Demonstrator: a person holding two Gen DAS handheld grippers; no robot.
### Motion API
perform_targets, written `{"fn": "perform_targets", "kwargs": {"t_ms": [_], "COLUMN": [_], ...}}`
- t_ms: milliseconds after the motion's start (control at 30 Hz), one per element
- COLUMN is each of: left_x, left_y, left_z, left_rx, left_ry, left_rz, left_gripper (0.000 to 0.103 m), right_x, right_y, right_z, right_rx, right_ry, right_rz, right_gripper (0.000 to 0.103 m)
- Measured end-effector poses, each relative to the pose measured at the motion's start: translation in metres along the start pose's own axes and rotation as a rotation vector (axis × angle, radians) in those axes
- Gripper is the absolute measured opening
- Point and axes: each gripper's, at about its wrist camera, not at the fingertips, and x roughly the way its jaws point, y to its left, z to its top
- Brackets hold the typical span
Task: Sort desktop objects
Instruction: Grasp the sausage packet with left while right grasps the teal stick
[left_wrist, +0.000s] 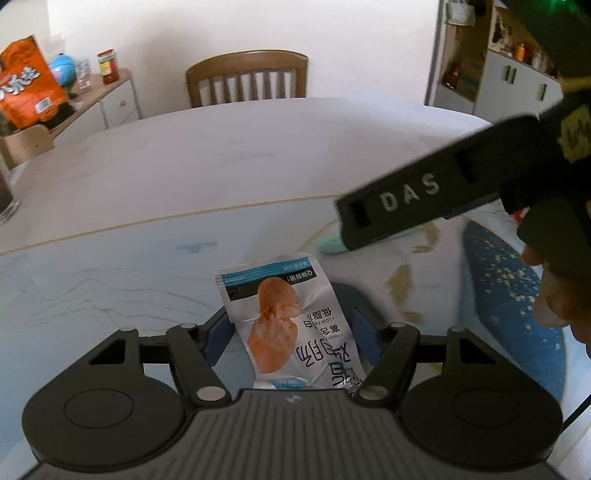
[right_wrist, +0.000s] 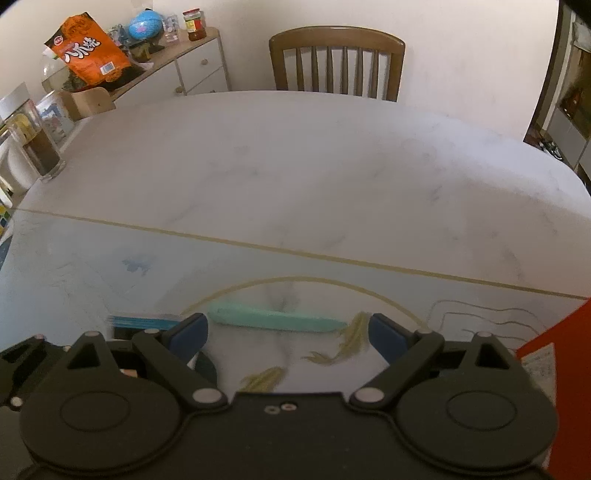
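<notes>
Picking-up step of the sorting, by the look of it, with both tools working low over the near part of the table (right_wrist: 295, 166).

Left gripper (left_wrist: 291, 322) closing in on the packet (left_wrist: 280, 317) - blue pads meeting its left and right edges, foil creasing between them, so apparently grasping it. Packet sitting on the pale mat (right_wrist: 74, 266) at the near edge, its top tilting toward the far side.

Right gripper (right_wrist: 288, 328) standing released, pads spread wide, nothing pressing between them. Teal stick (right_wrist: 273, 319) lying crosswise on the mat just past its fingertips, not yet touching either pad. Blurring here, so hard telling what the stick is.

Next move, judging from this: lifting the packet clear without letting the slick foil slip, while lowering the right pads around the stick and squeezing across its narrow side.

Room for moving - far half of the table lying bare up to the chair (right_wrist: 336, 62). Watching for the glass (right_wrist: 40, 147) at the far left edge and a red thing (right_wrist: 554, 350) crowding the near right. Grippers working near each other, with the packet just left of the stick, so keeping them from crossing.
</notes>
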Motion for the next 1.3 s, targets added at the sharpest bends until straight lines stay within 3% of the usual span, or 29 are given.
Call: {"fn": "perform_targets", "kwargs": {"t_ms": [500, 1300], "left_x": [0.0, -0.005], "left_y": [0.019, 0.031], "left_z": [-0.003, 0.0], "left_rx": [0.01, -0.043], "left_ry": [-0.021, 0.001], "left_rz": [-0.005, -0.025], "left_gripper": [0.069, 0.067], "right_x": [0.031, 0.01], "right_y": [0.021, 0.011], "right_z": [0.002, -0.003], "right_rx": [0.001, -0.019], "right_ry": [0.005, -0.004], "right_rz": [-0.074, -0.07], "right_gripper": [0.1, 0.097]}}
